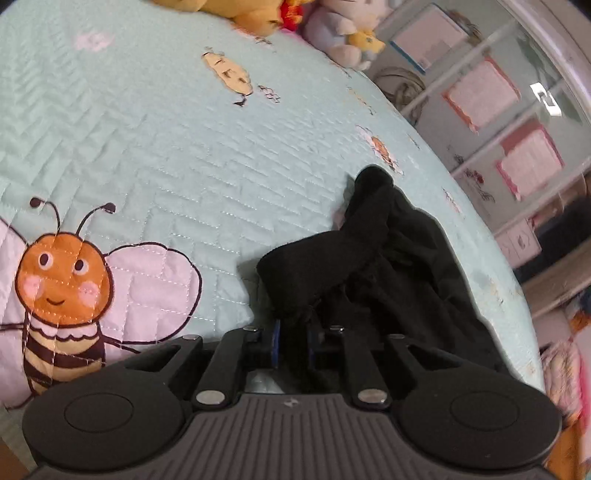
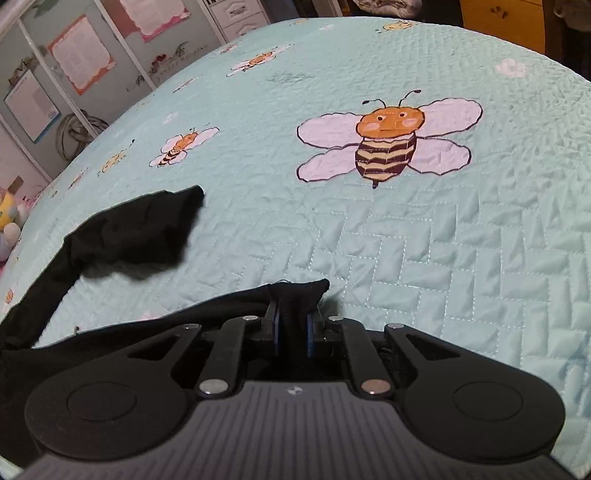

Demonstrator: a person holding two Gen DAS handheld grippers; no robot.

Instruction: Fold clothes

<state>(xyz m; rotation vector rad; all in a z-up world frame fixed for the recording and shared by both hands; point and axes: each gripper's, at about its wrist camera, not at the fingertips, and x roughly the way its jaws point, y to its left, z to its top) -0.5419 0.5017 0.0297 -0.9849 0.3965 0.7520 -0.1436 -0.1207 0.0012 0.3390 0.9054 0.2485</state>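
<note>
A black garment [image 1: 391, 258] lies crumpled on a pale green quilted bedspread [image 1: 155, 147]. My left gripper [image 1: 294, 332] is shut on an edge of the garment, whose bunched cloth rises just ahead of the blue pads. In the right wrist view the same black garment [image 2: 136, 229] stretches to the left, with a sleeve-like end pointing right. My right gripper [image 2: 293, 325] is shut on another corner of it, with a small tip of cloth sticking out past the fingers.
The bedspread [image 2: 406, 240] carries bee pictures [image 2: 388, 144] [image 1: 62, 288]. Plush toys [image 1: 332, 29] sit at the far edge of the bed. Beyond the bed are white shelves with pink-framed papers [image 1: 480, 92], drawers [image 2: 240, 14] and a yellow cabinet [image 2: 506, 18].
</note>
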